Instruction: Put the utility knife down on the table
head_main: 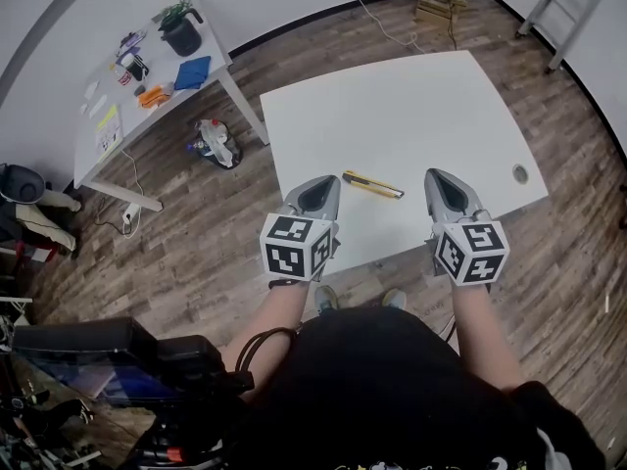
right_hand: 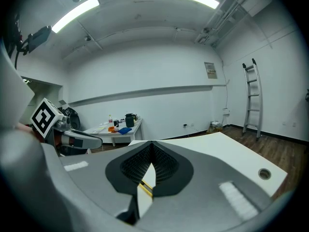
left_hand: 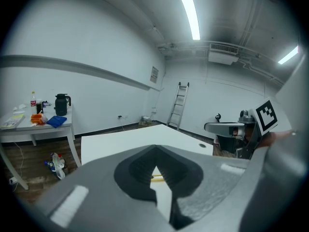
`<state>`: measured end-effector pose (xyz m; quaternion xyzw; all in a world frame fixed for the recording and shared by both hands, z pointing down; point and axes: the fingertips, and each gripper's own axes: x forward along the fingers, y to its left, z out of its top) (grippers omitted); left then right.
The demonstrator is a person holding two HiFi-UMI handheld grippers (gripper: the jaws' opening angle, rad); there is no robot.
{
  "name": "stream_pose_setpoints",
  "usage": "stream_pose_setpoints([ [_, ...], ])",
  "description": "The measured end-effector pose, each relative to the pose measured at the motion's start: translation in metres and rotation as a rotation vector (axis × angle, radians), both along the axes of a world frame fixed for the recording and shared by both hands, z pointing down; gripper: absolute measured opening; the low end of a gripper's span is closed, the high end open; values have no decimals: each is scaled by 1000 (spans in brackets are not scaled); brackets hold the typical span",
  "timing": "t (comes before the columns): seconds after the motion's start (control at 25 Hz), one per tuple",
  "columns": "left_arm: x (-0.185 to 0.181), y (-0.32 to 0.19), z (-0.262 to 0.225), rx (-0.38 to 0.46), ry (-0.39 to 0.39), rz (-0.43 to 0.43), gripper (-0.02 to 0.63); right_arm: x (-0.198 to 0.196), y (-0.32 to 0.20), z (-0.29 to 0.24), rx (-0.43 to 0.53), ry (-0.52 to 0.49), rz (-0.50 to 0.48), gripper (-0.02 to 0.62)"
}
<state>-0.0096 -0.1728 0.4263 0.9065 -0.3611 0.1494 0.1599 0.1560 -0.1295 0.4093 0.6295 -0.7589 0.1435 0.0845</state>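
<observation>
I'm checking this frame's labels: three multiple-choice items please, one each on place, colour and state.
1. Where is the utility knife? A. on the white table B. on the floor C. on the ladder
2. Its body colour? A. red B. yellow C. green
3. The left gripper and right gripper are: A. both shut, empty B. both wide open C. both holding the knife
Key: 1A, it lies flat on the tabletop between the grippers; 2B, yellow shows in the head view; 3A, each gripper's jaws meet with nothing between.

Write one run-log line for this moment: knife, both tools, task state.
utility knife: flat on white table | left tool: shut, empty | right tool: shut, empty | task: knife down
</observation>
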Motion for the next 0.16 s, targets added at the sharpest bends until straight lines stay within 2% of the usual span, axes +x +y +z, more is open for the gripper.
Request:
stream_pose_setpoints([
  [0.16, -3, 1, 2, -1, 4, -1, 0, -3, 0, 3, -5, -1, -2, 20],
])
